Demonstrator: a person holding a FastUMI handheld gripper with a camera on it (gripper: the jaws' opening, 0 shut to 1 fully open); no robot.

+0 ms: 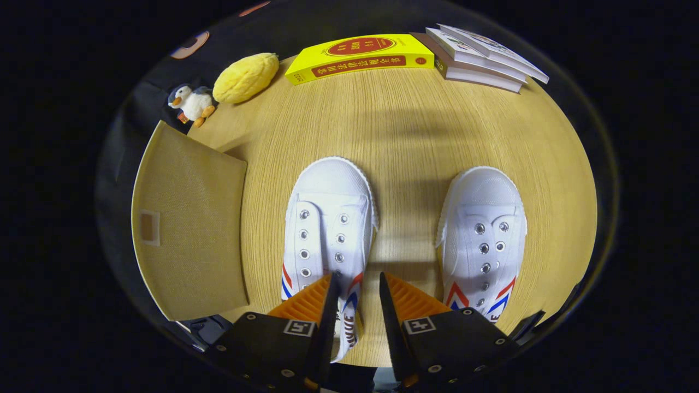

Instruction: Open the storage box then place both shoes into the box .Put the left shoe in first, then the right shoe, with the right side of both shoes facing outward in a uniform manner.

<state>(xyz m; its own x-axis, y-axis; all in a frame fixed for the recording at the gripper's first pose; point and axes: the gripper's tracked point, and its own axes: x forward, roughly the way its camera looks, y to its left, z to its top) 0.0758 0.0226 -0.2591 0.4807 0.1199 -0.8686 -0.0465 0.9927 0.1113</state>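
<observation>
shoes (407,229) side by side, box (188,229) left

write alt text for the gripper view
The hand-held gripper hangs open over two white shoes on a round wooden table, its fingers straddling the left one's inner side. A closed beige storage box sits left; books, plush toys beyond.

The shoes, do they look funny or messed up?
A little. Both white shoes, left shoe and right shoe, have empty eyelets with no laces. Otherwise they sit upright, side by side on the table. The gripper is open above the left one.
</observation>
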